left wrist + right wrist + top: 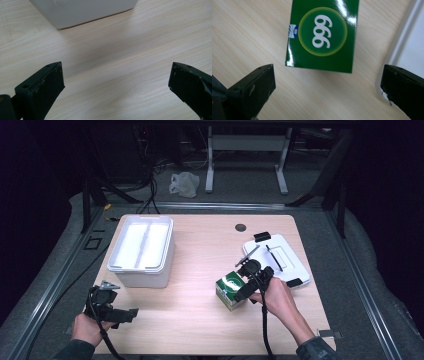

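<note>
Right gripper hovering over green box with fingers spread wide and gripping nothing, box lying on wooden surface beside white lid, left gripper idling wide open near white bin

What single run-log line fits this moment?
right gripper: open, above green box | left gripper: open, idle near white bin

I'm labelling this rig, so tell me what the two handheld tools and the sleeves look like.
Both are black two-jaw tools: the left tool carries a grey three-cornered plate; the right tool trails a black cable. Jaw tips look scuffed. Dark sleeves cover the forearms.
</note>
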`<state>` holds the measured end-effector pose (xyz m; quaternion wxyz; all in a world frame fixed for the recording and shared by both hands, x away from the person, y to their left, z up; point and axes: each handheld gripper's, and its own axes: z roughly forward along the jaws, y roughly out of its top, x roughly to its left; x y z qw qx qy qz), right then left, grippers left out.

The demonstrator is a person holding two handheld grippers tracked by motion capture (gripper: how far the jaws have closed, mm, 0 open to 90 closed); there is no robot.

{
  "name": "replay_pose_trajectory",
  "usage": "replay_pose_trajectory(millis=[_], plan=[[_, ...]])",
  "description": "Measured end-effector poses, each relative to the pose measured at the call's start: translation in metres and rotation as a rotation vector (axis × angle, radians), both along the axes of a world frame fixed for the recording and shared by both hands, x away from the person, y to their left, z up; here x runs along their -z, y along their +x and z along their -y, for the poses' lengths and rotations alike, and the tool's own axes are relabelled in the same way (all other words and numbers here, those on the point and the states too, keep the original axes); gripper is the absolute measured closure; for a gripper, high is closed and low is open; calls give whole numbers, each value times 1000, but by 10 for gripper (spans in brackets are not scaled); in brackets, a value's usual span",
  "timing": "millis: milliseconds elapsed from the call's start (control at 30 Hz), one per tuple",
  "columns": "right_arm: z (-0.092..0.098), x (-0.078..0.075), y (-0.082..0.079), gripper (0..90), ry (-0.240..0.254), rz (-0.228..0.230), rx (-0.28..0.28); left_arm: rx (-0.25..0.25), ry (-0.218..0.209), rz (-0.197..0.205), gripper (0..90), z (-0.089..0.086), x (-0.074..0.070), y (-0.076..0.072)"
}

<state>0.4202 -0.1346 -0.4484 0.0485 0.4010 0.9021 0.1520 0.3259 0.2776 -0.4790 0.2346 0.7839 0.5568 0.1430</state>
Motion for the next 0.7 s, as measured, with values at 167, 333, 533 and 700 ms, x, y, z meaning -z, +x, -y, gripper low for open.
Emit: replay_pose_trajectory(millis=[167,333,533,700], plan=[[-18,9,8,0,-5,-23,-21,2,3,0,0,0,0,0],[-30,18,18,0,-24,-40,-17,4,3,-4,0,0,1,0],[-39,32,32,0,-47,-76,-1,7,2,-10,0,0,2,0],[-45,46,38,0,-74,-115,-5,11,2,-13,0,0,2,0]])
